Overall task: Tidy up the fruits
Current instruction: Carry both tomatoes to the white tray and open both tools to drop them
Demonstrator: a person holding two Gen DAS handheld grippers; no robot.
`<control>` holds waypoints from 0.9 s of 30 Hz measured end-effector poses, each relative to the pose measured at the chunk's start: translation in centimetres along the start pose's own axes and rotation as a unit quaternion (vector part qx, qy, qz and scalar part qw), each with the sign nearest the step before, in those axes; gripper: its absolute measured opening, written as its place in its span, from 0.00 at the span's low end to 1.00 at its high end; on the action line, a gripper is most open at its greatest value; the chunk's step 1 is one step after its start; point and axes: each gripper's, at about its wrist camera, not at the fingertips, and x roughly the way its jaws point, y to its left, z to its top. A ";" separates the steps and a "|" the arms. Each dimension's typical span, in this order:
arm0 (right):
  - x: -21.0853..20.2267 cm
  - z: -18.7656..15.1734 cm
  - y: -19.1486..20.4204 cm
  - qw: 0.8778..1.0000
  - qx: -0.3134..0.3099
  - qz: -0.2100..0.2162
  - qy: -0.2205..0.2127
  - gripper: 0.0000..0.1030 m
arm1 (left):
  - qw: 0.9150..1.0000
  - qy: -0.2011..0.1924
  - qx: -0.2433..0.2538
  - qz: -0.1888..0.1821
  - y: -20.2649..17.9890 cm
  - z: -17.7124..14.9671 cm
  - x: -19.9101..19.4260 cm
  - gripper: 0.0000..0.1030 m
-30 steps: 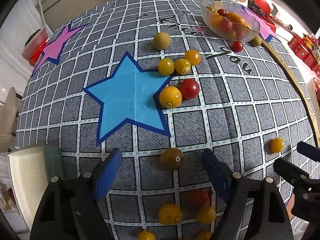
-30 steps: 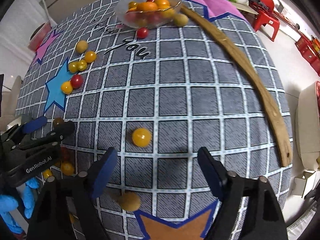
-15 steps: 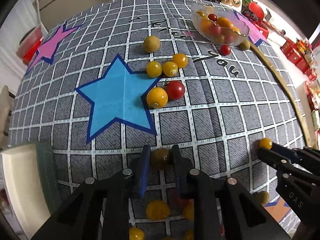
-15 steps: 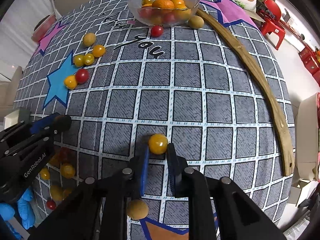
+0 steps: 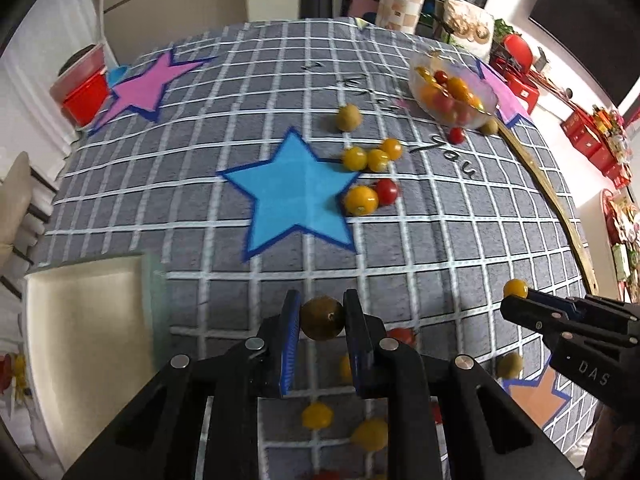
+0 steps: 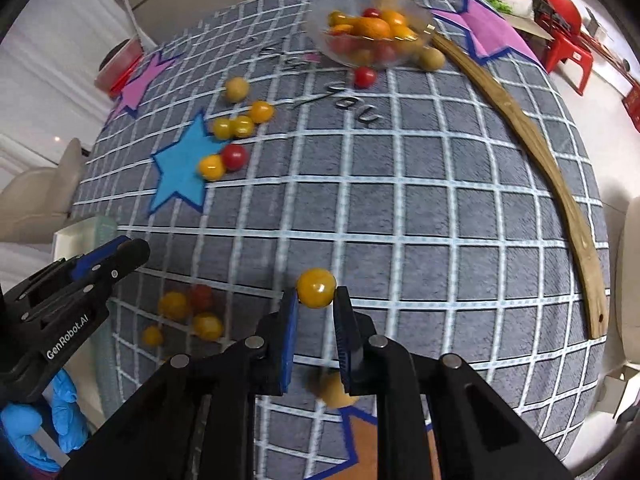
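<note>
Bright, fisheye-warped, slight motion blur

Your grippers (image 5: 322, 312) are black frames with round silver screws and blue finger pads (image 5: 290, 336). One side reads "GenRobot.AI", another "DAS". You wear a blue glove (image 6: 40, 428).

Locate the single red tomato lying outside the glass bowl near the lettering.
In the right wrist view the red tomato lies on the checked cloth at the far side, just in front of the glass bowl, left of a greenish-yellow fruit.
</note>
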 end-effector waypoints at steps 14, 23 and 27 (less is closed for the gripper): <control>0.7 1.0 14.3 0.992 -0.109 0.061 0.011 0.19 | 0.993 -0.006 -0.096 0.074 12.8 -4.4 -3.3 0.22; 3.5 0.3 23.7 0.980 -0.168 0.099 0.030 0.19 | 0.982 0.007 -0.157 0.107 20.1 -7.6 -2.2 0.22; 5.8 0.5 26.3 0.979 -0.176 0.098 0.045 0.19 | 0.979 0.011 -0.164 0.118 21.8 -8.1 -1.3 0.22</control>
